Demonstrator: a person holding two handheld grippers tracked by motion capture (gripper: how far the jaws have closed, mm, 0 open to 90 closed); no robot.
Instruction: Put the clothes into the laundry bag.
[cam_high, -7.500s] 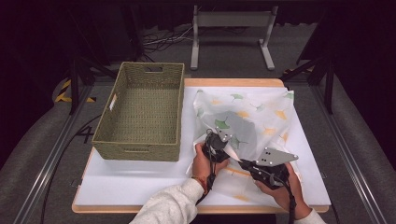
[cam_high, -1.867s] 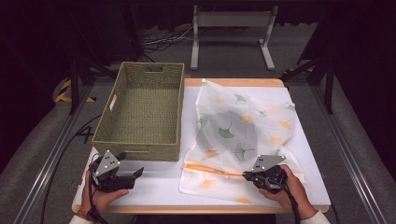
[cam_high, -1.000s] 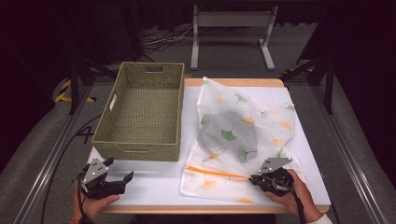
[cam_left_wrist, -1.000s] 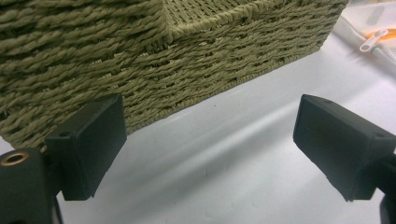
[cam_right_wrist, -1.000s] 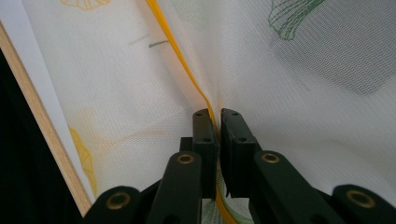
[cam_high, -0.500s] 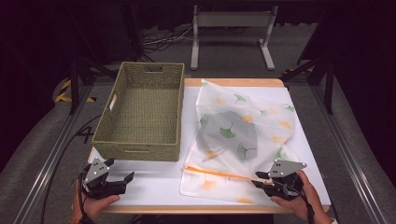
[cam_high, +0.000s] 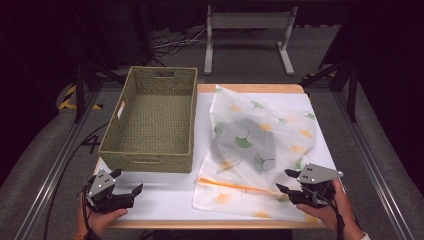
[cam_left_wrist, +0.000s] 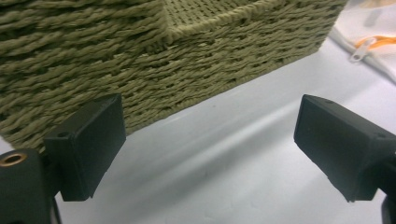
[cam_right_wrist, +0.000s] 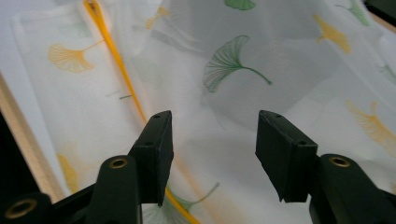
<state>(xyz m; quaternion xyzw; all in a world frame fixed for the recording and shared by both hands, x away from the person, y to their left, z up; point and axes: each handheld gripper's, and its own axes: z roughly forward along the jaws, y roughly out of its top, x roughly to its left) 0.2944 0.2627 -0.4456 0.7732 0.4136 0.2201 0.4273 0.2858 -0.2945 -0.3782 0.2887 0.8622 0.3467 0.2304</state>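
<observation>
A sheer white bag (cam_high: 260, 145) printed with green and yellow ginkgo leaves lies on the right half of the table, with a grey thing showing through it. Its orange zip (cam_high: 235, 185) runs along the near edge, also the orange zip (cam_right_wrist: 119, 60) in the right gripper view. My right gripper (cam_high: 286, 181) stands open at the bag's near right corner, jaws apart over the fabric (cam_right_wrist: 243, 74). My left gripper (cam_high: 125, 182) is open at the table's near left, just before the woven basket (cam_high: 150, 120), empty. The basket wall (cam_left_wrist: 163, 60) is close ahead, the zip pull (cam_left_wrist: 360, 49) at far right.
The white table top (cam_high: 160, 192) has a wooden front edge (cam_high: 200, 225). A metal stand (cam_high: 247, 30) and cables lie on the floor behind. Rails run along both sides of the table.
Both hands have drawn apart from the bag's middle to the near corners. The bag now lies spread flat. In the last second the right gripper slid slightly right and toward me.
</observation>
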